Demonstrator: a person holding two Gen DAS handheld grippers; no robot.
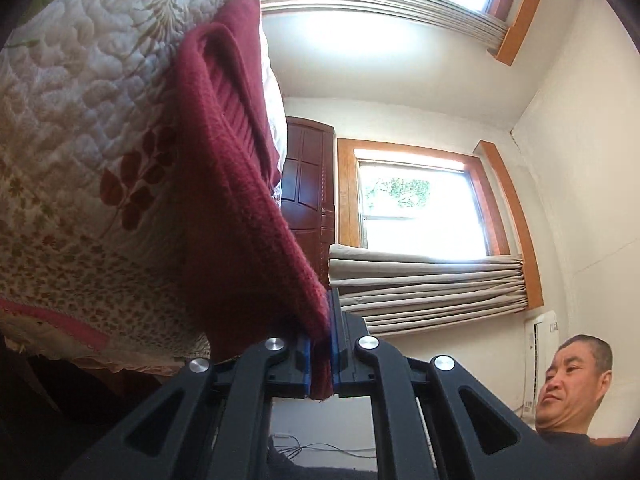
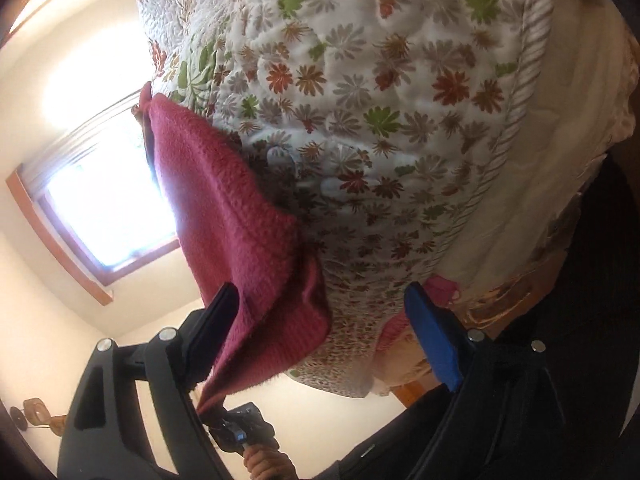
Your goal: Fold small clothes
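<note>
The sweater (image 1: 224,184), a dark red knit, lies partly on the flowered quilt (image 1: 72,168) of the bed and partly lifted off it, its long axis running from the far edge of the bed back toward the left gripper (image 1: 320,360). In the left wrist view that gripper's fingers (image 1: 306,364) are clenched on a corner or hem of the knit, which stretches away in a taut ridge to where the rest rests folded on the quilt. In the right wrist view the same sweater (image 2: 240,240) hangs as a slack flap just beside one finger of the right gripper (image 2: 336,344); its fingers (image 2: 434,340) stand wide apart and released, grasping nothing, with the flap on the inner side of the dark finger and the blue-padded one well clear over the quilt (image 2: 400,120). The left gripper is the one in control, so the fold probably turns on carrying its held edge across the body of the sweater. Both grippers seem strongly tilted, judging by the slanted windows.
</note>
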